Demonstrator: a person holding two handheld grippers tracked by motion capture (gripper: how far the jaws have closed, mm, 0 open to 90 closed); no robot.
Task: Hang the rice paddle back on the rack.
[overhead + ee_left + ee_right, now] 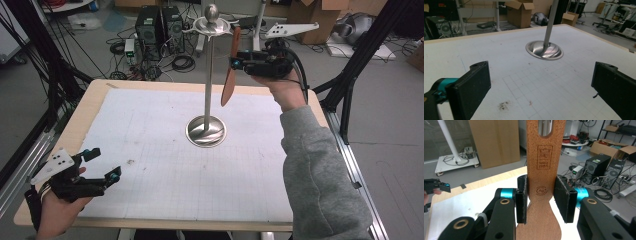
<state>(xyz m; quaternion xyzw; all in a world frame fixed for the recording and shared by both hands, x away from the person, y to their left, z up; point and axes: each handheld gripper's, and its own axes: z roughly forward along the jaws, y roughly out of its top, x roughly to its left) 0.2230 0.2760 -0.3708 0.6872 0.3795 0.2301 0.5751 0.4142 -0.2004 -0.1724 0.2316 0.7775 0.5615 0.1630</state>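
A silver stand rises from a round base (206,131) at the middle of the white gridded mat, its pole topped by a hook ring and knob (212,22). Just right of the pole hangs a wooden spatula (231,70), near upright, its upper end close to the ring. My right gripper (234,62) is shut on its handle. In the right gripper view both pads press the handle (544,157) below a slotted hole. My left gripper (104,164) rests low at the table's front left, open with nothing between its fingers. Its view faces the stand base (544,50).
The wooden table edge (75,125) frames the mat. Black frame posts (45,65) stand at the left and right sides. Behind the table, computer towers (159,25), cables and cardboard boxes (315,15) sit on the floor. A small dark smudge (503,106) marks the mat.
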